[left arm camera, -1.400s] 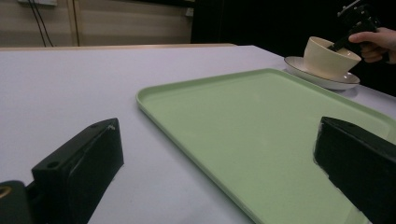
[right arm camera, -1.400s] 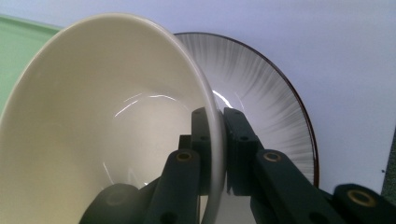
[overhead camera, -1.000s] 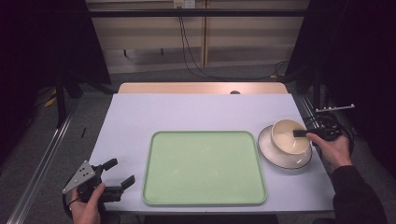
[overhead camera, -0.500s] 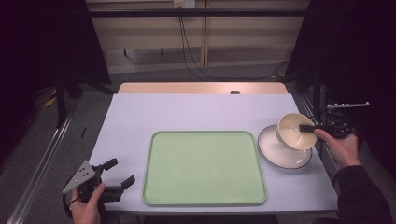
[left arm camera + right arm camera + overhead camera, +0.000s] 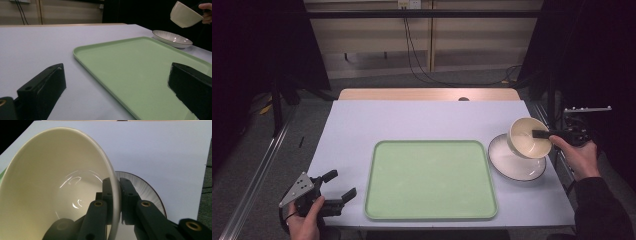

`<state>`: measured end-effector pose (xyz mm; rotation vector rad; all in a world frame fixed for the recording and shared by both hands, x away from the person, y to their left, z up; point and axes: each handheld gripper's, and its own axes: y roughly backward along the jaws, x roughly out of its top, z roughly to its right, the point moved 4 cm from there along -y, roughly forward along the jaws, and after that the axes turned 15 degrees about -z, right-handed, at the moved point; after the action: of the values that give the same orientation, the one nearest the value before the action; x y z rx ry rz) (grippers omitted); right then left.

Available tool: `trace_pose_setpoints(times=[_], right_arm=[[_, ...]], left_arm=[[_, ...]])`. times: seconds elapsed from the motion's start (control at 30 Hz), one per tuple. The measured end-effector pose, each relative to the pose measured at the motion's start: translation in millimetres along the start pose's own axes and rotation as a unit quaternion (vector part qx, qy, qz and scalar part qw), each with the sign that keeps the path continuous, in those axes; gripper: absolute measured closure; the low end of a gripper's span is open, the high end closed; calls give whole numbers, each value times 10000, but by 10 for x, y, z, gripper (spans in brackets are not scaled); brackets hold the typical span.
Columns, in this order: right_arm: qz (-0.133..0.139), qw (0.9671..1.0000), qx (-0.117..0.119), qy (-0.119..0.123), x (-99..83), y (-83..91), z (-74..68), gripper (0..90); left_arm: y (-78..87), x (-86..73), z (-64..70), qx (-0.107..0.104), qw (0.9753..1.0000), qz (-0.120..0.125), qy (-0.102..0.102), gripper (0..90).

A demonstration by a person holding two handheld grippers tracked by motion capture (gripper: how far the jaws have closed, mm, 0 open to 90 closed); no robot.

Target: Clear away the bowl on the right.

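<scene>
Bowl now lifting clear of plate, tilting, right gripper clamping its rim. Left gripper resting by green tray, jaws apart.

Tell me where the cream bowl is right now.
In the high view, the cream bowl is at the table's right side, held by its rim in the right gripper, tilted above the white plate, right of the green tray.

I see a pale surface, grey floor at 9 o'clock, cables at 12 o'clock.
</scene>
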<state>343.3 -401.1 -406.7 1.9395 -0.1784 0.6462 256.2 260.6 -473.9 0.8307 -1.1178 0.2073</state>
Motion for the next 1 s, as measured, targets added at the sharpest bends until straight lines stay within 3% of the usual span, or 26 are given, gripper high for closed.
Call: trace_pose_setpoints(times=[0.5,1.0], right_arm=[[-34,10000,55,13,75,-37,-119,840],[-164,9993,137,315,318,-171,-367,840]], left_arm=[[-2,0,-6,33,10000,-20,-1,15],[1,-1,-6,29,10000,-19,-13,15]])
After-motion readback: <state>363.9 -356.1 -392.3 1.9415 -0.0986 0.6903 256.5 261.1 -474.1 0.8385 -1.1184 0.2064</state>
